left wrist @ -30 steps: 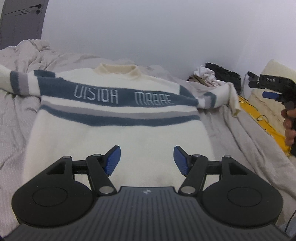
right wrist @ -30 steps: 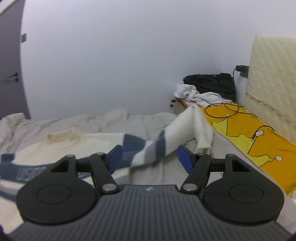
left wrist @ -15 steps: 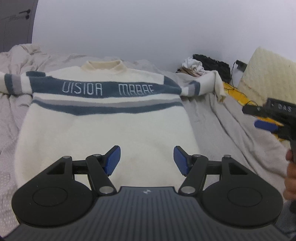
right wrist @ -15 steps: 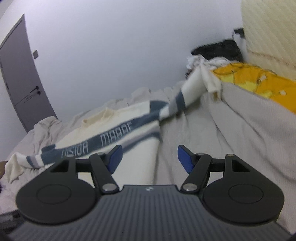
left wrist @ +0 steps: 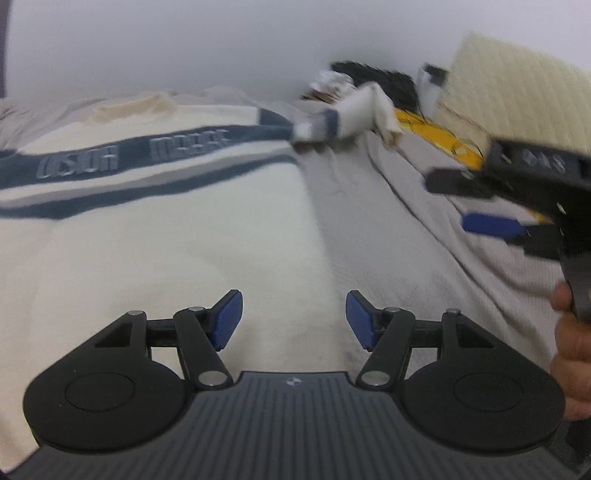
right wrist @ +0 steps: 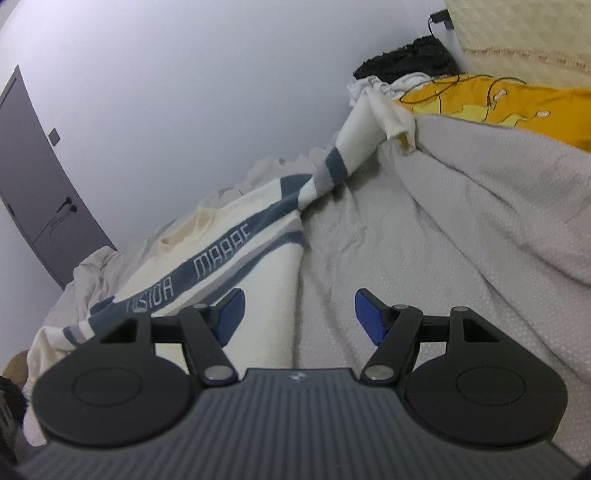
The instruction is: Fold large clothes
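A cream sweater (left wrist: pixel 155 240) with navy and grey stripes and lettering lies spread flat, face up, on a grey bed cover (left wrist: pixel 388 236). Its sleeve (left wrist: pixel 347 114) stretches away to the far right. My left gripper (left wrist: pixel 293 319) hovers open over the sweater's lower right edge, nothing between its blue pads. In the right wrist view the same sweater (right wrist: pixel 236 258) runs diagonally, its sleeve (right wrist: pixel 354 136) reaching up the raised cover. My right gripper (right wrist: pixel 299 314) stands open above the sweater's side edge and the cover, holding nothing. It also shows at the right of the left wrist view, as the right gripper (left wrist: pixel 517 206) in a hand (left wrist: pixel 572 343).
A yellow cloth (right wrist: pixel 498 103) with a dark cable lies at the far right, beside a cream quilted cushion (right wrist: pixel 524 33). Dark and white clothes (right wrist: pixel 402 70) are piled against the white wall. A grey door (right wrist: pixel 33 192) stands at the far left. The bed cover (right wrist: pixel 443 221) rises in a fold on the right.
Both grippers sank towards the bed and rolled. The left one slid right to the sweater's right edge. The right one swung from the far sleeve to the sweater's side. Jaws unchanged.
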`<state>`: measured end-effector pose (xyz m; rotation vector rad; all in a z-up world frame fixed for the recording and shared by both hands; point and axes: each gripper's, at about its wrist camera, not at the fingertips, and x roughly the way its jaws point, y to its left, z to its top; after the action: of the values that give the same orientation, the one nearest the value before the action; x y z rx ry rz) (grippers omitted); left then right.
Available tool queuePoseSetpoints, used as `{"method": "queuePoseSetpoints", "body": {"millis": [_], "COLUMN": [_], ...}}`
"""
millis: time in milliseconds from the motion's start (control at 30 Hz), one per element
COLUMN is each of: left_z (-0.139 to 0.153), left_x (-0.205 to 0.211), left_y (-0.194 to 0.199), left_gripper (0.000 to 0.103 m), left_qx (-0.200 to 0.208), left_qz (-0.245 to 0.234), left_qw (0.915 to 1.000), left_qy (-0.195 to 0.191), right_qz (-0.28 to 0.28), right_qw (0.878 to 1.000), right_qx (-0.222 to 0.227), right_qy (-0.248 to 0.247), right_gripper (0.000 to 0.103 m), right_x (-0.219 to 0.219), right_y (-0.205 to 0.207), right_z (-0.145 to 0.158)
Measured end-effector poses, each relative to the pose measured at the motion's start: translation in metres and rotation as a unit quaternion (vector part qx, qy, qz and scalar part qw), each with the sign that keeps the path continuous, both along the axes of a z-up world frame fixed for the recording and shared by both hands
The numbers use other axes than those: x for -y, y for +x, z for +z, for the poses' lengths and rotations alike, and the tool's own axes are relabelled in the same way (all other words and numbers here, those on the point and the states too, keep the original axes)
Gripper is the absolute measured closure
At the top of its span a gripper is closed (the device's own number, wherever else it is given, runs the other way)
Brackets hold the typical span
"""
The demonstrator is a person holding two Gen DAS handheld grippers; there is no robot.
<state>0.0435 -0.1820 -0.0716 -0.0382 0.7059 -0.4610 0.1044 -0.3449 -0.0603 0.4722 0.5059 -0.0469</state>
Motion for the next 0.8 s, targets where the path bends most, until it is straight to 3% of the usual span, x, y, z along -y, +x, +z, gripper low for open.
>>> {"method": "queuePoseSetpoints", "body": {"millis": [100,267,333,500,600,700,800], "left_z": [-0.013,-0.032,-0.040,-0.041,-0.021,-0.002,0.011], "left_x": [0.022,0.050,0.060,0.064,0.050,0.021,-0.022], "left_y": [0.003,0.006,0.005,0.005,0.015,0.025,0.041], "left_gripper": [0.036,0.036,0.048,0.083,0.088,0.088,0.088], "left_qx": [0.005,0.025,0.042,0.053,0.035,0.014,-0.026], "left_qz": [-0.018,-0.041,-0.038,-0.038,-0.026,0.005,0.056], "left_qw": [0.9994,0.9953,0.9887,0.9779,0.9852,0.9945,0.9978], "left_qy": [0.028,0.084,0.139,0.198,0.166,0.104,0.021], "right_qz": [-0.012,-0.024,-0.025,-0.040,-0.042,-0.029,-0.002], "right_qw": [1.000,0.999,0.998,0.997,0.997,0.998,0.998], "right_qx": [-0.015,-0.042,-0.047,-0.063,-0.062,-0.051,-0.040], "right_qy": [-0.008,0.023,0.028,0.036,0.036,0.029,0.041], "right_gripper": [0.035,0.035,0.035,0.035,0.035,0.035,0.035], "right_x": [0.003,0.015,0.018,0.023,0.024,0.018,0.011], "right_y": [0.010,0.027,0.032,0.043,0.047,0.049,0.050], "right_z": [-0.009,-0.026,-0.031,-0.045,-0.050,-0.049,-0.048]}}
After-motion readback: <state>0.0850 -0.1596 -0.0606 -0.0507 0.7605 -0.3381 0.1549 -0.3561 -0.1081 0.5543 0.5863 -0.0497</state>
